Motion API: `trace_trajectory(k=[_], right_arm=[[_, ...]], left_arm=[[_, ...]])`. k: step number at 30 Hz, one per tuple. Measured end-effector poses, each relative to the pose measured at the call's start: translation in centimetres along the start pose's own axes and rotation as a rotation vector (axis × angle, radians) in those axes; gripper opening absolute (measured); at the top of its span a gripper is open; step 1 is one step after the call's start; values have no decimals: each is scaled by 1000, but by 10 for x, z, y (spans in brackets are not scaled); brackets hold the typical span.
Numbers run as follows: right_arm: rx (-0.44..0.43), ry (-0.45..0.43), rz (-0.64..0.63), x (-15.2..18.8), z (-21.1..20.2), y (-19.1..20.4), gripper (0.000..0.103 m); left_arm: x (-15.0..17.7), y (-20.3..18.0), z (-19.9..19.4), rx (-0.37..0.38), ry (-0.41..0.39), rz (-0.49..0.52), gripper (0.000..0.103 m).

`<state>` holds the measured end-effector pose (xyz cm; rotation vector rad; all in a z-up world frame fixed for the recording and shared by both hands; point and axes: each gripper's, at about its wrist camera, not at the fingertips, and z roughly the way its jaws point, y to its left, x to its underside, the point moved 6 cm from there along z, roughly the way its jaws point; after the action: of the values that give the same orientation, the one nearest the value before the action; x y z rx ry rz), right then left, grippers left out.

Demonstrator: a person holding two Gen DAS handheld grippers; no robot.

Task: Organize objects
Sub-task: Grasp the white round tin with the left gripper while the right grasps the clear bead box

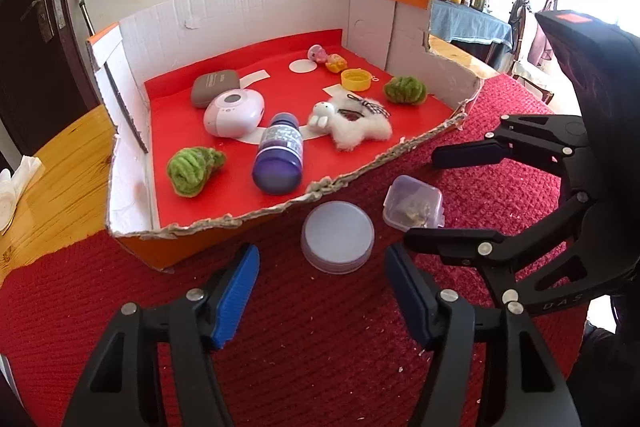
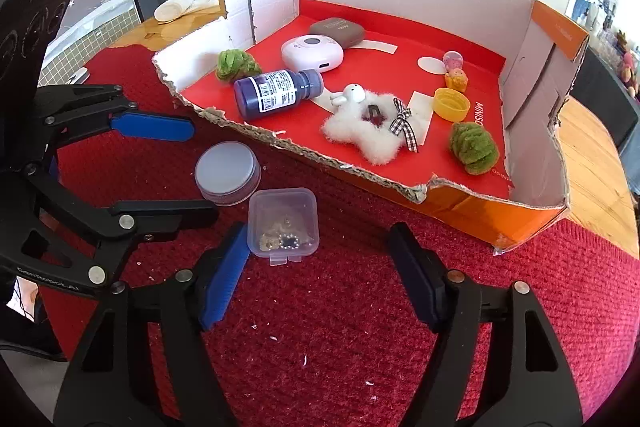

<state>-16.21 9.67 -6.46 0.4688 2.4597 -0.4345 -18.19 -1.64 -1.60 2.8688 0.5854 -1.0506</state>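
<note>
A round tin with a pale lid (image 1: 337, 237) (image 2: 227, 172) and a small clear plastic box of trinkets (image 1: 413, 203) (image 2: 283, 223) lie on the red cloth in front of a torn cardboard box (image 1: 280, 205) (image 2: 460, 205). Inside the box lie a blue bottle (image 1: 278, 153) (image 2: 276, 91), a white fluffy toy (image 1: 354, 121) (image 2: 366, 129), two green yarn balls (image 1: 192, 169) (image 2: 474, 147), a pink-white device (image 1: 234, 111) (image 2: 312, 53), a grey case (image 1: 214, 87) and a yellow cap (image 1: 356, 79) (image 2: 452, 103). My left gripper (image 1: 322, 301) (image 2: 188, 171) is open just short of the tin. My right gripper (image 2: 320, 275) (image 1: 420, 199) is open around the clear box.
The red cloth (image 2: 340, 327) lies on a wooden table (image 1: 60, 167). Small figurines (image 1: 328, 59) sit at the box's back. A crumpled white tissue (image 1: 16, 183) lies on the table at left. A cluttered shelf stands behind the box.
</note>
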Motion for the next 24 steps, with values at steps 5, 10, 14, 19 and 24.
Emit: trace_trajectory(k=[5,10,14,19,24], right_arm=[[-21,-14,-32,-3,2,2,57],[-49,-32,-59,-5,2,8,36],[-62,-41,-43,-3,-1,9,36],[-65,-60,-19,0,-12,9,36],[-67,-80,-26,2,-24,16,36]], left_arm=[[-5,-2,6,22,1,12,57],[-7,-4,8,50,-17,10,42],[-7,-4,-2,52,-46,-12,41],[-7,-6,-22,55,-91,-23,41],[-5,-7,-33,50,-106,-40,41]])
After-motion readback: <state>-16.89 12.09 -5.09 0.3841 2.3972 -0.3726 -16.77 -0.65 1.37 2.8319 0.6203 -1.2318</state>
